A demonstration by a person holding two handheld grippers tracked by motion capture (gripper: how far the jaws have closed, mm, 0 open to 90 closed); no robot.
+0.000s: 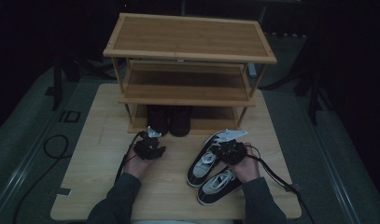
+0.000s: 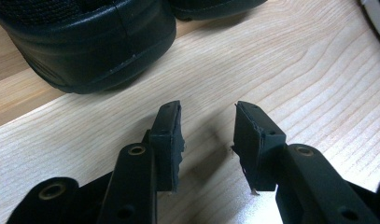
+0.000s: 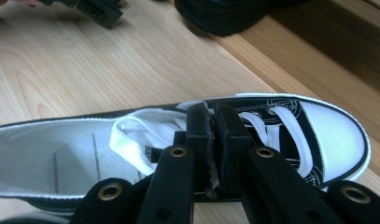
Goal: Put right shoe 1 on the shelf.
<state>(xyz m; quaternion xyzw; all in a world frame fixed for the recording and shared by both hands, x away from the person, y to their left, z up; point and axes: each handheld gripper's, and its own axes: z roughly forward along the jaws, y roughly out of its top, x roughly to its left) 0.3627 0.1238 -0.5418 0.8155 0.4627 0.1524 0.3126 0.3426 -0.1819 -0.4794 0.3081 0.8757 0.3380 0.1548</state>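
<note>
Wooden rack [image 1: 189, 39] with black shoes [image 1: 169, 120]

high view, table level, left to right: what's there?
Left gripper → pair of black shoes on the rack's bottom shelf → black-and-white sneakers on the table, with the right gripper over them.

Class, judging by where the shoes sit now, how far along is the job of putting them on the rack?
Done: a pair of black shoes already sits on the bottom shelf of the three-tier bamboo shoe rack. In hand: the right gripper has its jaws nearly together over the laces of one black-and-white canvas sneaker. Left: both sneakers remain on the table; the left gripper is open and holds nothing.
</note>
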